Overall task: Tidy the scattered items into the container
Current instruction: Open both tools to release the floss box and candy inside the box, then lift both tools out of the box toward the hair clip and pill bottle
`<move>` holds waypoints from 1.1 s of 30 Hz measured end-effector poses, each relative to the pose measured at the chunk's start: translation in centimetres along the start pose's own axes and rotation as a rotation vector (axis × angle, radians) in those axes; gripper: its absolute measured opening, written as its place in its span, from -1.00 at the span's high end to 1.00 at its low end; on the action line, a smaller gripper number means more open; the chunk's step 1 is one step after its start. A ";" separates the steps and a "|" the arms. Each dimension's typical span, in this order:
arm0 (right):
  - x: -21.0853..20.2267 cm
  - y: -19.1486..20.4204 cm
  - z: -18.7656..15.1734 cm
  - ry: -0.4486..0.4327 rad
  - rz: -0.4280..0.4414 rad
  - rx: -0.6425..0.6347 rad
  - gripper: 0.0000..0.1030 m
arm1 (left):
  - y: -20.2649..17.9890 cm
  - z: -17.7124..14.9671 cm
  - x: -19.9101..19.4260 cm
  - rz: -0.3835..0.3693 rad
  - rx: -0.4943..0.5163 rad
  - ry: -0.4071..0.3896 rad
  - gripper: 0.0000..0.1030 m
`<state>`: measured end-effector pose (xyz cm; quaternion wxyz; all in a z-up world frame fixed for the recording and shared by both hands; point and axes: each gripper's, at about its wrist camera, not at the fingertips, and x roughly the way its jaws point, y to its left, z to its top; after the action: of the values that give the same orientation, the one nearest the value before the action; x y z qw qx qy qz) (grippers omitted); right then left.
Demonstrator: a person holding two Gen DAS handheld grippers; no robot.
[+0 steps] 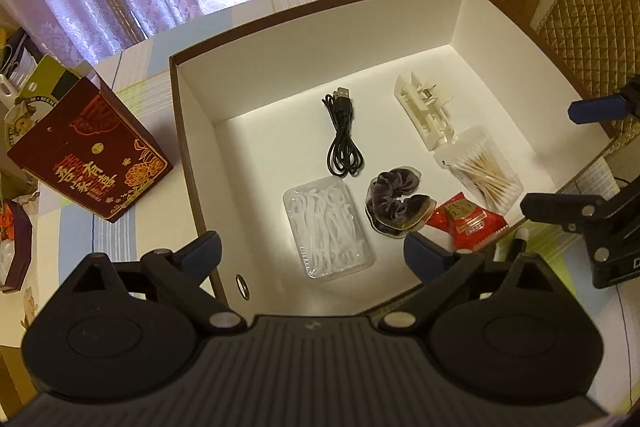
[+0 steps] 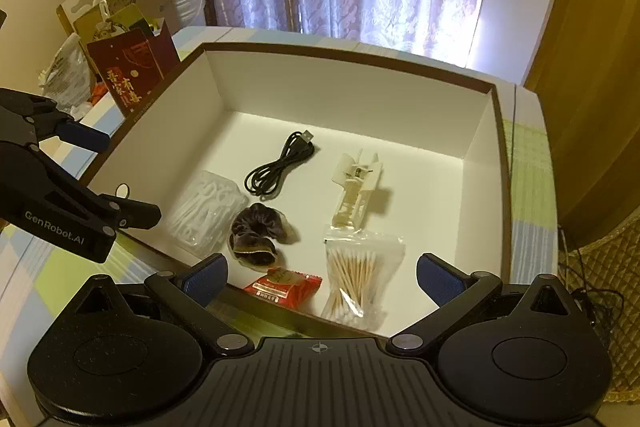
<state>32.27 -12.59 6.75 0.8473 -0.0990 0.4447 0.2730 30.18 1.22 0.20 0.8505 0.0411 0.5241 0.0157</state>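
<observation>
Six items lay on the white floor of the open box [image 1: 192,131], which sat on the checked surface [image 1: 132,67]; judging by that, the tidying looked nearly finished. Both tongs hung over the near rim with nothing between their fingers: the left tongs [image 1: 312,253] spread wide, the right tongs [image 2: 322,277] likewise apart.

A dark tube-like thing [image 1: 520,241] showed outside the box, just past the near wall beside the left tongs; what it was could not be told. If it was the remaining piece, the sensible way would be to close across its narrow width, lift clear of the rim, and set it on bare floor at the far side.

Largest inside was the floss-pick tray [image 1: 328,229], long axis running near to far. The bag of cotton swabs [image 2: 356,275] ran the same way, tips toward the near wall. The white clip [image 2: 356,189] lay touching the bag's far end. The black cable [image 1: 342,135] was looped, plug pointing away. The velvet scrunchie [image 2: 256,233] sat between tray and bag, and the red sachet [image 2: 286,285] lay nearest the rim.
</observation>
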 end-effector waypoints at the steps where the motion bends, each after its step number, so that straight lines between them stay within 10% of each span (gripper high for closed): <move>1: -0.3 0.0 -0.1 -0.006 0.000 0.002 -1.00 | 0.0 0.0 -0.2 0.001 -0.002 -0.004 -0.87; 33: -5.3 1.5 -3.3 -0.079 -0.019 0.013 -1.00 | -1.6 -4.2 -5.8 0.008 -0.011 -0.082 -0.92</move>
<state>26.70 -14.65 9.27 0.8675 -0.0869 0.4115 0.2656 23.82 -0.52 3.38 0.8714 0.0391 0.4886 0.0204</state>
